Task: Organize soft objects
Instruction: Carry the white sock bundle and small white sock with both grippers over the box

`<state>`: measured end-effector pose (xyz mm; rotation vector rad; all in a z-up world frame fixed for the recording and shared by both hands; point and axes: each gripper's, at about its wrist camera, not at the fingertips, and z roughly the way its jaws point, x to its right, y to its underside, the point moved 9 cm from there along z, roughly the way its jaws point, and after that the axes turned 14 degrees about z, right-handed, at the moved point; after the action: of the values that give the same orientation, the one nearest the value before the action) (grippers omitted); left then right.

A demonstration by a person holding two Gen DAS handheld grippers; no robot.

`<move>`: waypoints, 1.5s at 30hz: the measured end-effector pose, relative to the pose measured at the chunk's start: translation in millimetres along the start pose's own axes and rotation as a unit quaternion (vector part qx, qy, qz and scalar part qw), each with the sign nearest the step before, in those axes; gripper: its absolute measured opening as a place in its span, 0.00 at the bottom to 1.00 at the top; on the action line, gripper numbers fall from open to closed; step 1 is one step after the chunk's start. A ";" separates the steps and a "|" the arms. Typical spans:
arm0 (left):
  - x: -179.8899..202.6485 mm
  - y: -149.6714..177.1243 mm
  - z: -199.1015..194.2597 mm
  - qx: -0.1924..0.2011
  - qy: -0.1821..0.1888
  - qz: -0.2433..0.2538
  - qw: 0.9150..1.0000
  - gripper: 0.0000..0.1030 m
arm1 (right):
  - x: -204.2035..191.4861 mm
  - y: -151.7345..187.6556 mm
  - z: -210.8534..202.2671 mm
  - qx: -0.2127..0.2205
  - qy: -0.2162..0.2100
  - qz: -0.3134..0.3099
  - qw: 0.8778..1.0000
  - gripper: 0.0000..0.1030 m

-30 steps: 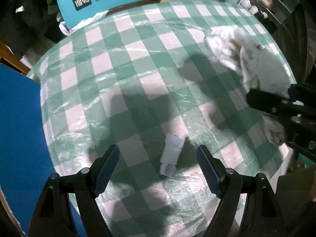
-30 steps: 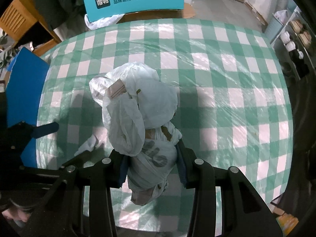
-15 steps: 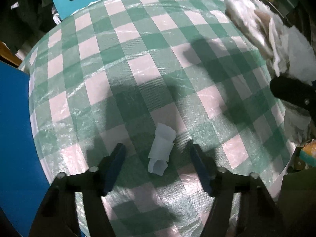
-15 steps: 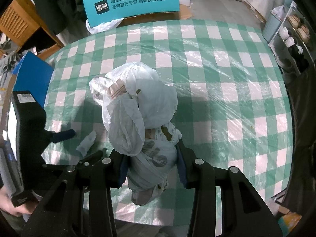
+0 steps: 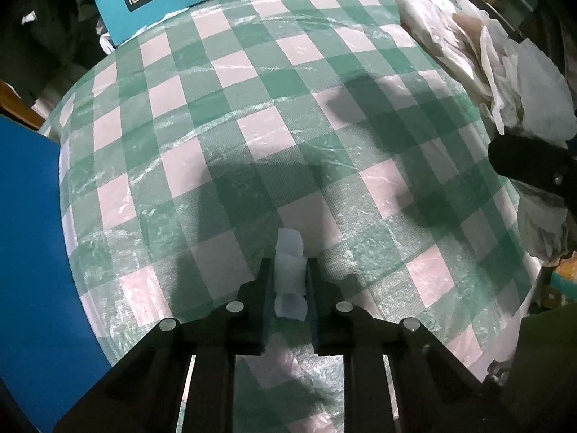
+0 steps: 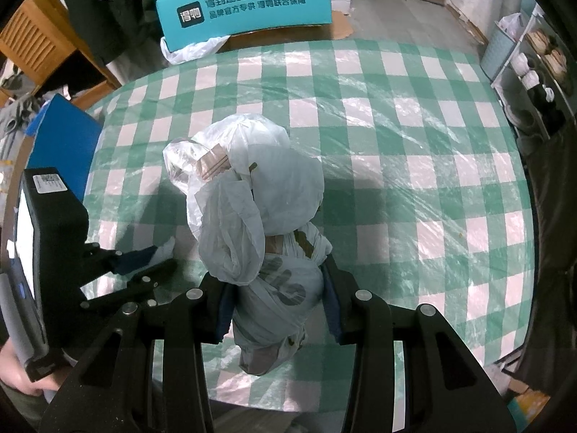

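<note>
Black claw (image 5: 288,274), silver screws.

**Around the checked table**

A green-and-white checked tablecloth (image 6: 414,166) under clear plastic covers the round table. Behind its far edge stands a teal box (image 6: 249,3) printed with Chinese characters, with a white plastic bag (image 6: 187,50) beneath it. A blue panel (image 5: 29,252) sits at the left; shelves with crockery (image 6: 541,61) stand at the right.

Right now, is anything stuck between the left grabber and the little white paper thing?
No. The left gripper has its jaws shut right on the small white tissue, with nothing between them. The tissue lies on the checked tablecloth. The right gripper holds the plastic bag bundle off to the side.
</note>
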<state>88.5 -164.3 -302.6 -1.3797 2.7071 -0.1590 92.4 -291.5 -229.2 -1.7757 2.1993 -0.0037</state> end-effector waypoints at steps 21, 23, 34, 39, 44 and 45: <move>-27.5 6.4 -85.9 0.067 -0.052 -0.020 0.996 0.16 | -35.9 -2.7 -35.4 0.033 -0.022 -0.038 0.998 0.39; -29.1 7.0 -93.5 0.073 -0.057 -0.022 0.995 0.16 | -41.6 -3.3 -40.7 0.038 -0.026 -0.044 0.998 0.39; -46.7 9.0 -126.8 0.106 -0.080 -0.035 0.991 0.16 | -69.9 -7.6 -71.8 0.069 -0.054 -0.066 0.994 0.39; -51.6 14.3 -139.2 0.116 -0.088 -0.037 0.989 0.16 | -79.9 -7.0 -78.2 0.073 -0.061 -0.074 0.993 0.39; -58.2 19.1 -149.4 0.126 -0.092 -0.043 0.987 0.16 | -91.1 -5.7 -84.4 0.077 -0.068 -0.084 0.991 0.39; -59.5 20.1 -151.1 0.127 -0.094 -0.044 0.986 0.16 | -94.3 -5.2 -85.8 0.078 -0.070 -0.086 0.991 0.39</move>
<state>86.8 -97.1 -153.4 -1.3631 2.3792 -0.3499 93.5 -219.3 -124.0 -1.8140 1.8907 -0.0841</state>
